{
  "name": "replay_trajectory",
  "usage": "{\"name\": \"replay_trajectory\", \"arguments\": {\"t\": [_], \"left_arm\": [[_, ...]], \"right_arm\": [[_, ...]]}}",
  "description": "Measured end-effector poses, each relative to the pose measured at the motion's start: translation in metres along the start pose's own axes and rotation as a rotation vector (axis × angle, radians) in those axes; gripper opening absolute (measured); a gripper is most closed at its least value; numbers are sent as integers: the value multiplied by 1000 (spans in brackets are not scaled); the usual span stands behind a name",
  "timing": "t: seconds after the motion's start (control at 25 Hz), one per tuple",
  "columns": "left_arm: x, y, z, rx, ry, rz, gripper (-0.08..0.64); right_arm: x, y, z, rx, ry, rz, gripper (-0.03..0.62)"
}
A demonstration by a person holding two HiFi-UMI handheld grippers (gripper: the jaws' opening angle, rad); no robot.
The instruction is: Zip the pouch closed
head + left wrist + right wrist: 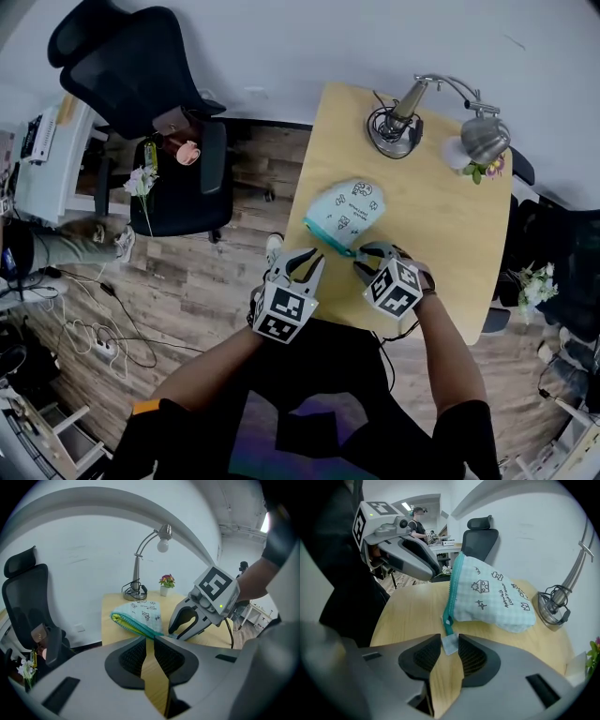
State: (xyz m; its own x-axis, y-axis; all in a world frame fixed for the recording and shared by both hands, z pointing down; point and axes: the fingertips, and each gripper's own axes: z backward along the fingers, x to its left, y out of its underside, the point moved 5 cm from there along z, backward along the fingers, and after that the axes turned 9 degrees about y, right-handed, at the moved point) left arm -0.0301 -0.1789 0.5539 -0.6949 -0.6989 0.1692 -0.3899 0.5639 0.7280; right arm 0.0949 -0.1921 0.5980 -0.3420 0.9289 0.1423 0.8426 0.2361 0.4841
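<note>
Well, the pouch (pixel 344 217) lies flat on the bench (pixel 450 234), with both pairs of tongs at its near edge. The left tongs (pixel 151 639) are only a slit apart. Bare wood shows in the gap, and the pouch's teal corner sits just at their tips. The right tongs (pixel 450 641) stand wide, with the small pale tab (pixel 450 645) at the end of the zip (pixel 452 592) between them. As far as I can see they are not yet pinching it.

What worries me is that tab. It is small and limp, and if the right tongs close off-centre it could slide out. The whole pouch would then be dragged along instead of the zip running. The left tongs look too narrow to take the fabric. If they push in like that they may nudge the pouch away, and nothing else anchors it.

Yellow lining shows along the pouch's mouth in the left gripper view, so I judge it to be open. How far the zip has run I can't tell, and I can't pick out the slider with certainty. From above, the marker cubes and tongs cover the pouch's near corner.
</note>
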Motion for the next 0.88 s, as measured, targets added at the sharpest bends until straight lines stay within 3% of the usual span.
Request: {"name": "replay_trajectory", "arguments": {"t": [0.12, 0.2, 0.48, 0.88], "left_arm": [[-2, -1, 0, -2, -3, 3, 57], [-4, -2, -1, -3, -2, -2, 57], [-16, -8, -4, -3, 11, -47, 57], [-34, -23, 10, -97, 65, -58, 57]], "right_arm": [[0, -1, 0, -3, -24, -6, 120], [0, 0, 0, -2, -19, -8, 70], [-2, -1, 13, -15, -33, -75, 27], [-8, -21, 76, -204, -129, -358, 24]]}}
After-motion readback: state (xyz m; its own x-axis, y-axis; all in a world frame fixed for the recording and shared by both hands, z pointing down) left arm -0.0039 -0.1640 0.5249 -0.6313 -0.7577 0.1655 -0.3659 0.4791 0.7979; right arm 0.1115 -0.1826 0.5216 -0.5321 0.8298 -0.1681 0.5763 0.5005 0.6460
